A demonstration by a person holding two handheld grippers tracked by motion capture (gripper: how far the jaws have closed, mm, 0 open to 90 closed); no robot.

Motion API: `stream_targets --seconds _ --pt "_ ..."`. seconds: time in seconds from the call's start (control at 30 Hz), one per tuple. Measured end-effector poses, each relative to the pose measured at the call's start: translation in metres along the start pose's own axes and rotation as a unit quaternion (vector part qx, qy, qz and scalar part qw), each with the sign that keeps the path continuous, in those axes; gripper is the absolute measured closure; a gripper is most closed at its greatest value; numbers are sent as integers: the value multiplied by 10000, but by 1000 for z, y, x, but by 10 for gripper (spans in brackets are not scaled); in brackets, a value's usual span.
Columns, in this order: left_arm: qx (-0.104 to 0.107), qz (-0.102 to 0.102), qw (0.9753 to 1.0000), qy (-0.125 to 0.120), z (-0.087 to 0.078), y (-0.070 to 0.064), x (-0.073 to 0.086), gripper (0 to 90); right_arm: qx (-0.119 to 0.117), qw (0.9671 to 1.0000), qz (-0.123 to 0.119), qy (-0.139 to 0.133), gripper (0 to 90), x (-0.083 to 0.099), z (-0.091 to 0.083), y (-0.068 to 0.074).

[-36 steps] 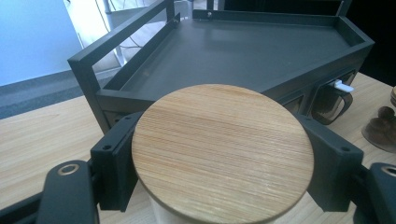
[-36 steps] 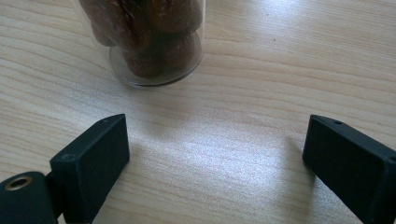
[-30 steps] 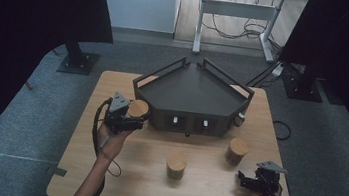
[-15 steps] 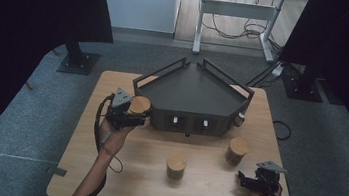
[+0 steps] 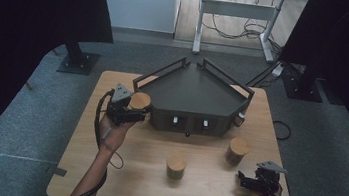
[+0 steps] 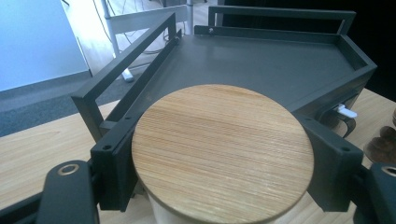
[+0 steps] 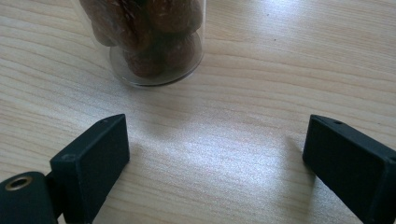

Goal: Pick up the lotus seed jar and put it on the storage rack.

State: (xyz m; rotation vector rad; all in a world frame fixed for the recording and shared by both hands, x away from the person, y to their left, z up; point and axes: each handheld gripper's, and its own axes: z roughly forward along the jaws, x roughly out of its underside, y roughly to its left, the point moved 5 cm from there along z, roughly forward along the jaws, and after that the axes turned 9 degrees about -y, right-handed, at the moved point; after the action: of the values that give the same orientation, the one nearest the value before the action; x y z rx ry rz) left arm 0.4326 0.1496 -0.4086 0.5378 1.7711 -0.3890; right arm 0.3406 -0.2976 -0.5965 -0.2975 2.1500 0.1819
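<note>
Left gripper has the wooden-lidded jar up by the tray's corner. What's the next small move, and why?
Probably carry the jar forward over the dark tray's rail and lower it inside. The left gripper is shut on the jar beside the tray's left corner, and the tray floor ahead looks bare.

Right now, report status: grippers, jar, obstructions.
Left gripper shut on wooden-lidded jar, beside dark tray. Right gripper open, empty, facing another jar. Tray rail ahead.

lid [image 6: 222,151]: smooth wood with fine lines
tray [image 6: 261,65]: dull dark metal
jar [image 7: 144,37]: clear shiny glass
counter [image 7: 261,70]: pale wood
</note>
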Motion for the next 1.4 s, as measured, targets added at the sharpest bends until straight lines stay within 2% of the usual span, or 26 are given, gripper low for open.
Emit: stream_targets --seconds 1.4 --pt "-7 -83 10000 -24 21 1 -19 238 -8 10000 -2 -1 66 0 0 0"
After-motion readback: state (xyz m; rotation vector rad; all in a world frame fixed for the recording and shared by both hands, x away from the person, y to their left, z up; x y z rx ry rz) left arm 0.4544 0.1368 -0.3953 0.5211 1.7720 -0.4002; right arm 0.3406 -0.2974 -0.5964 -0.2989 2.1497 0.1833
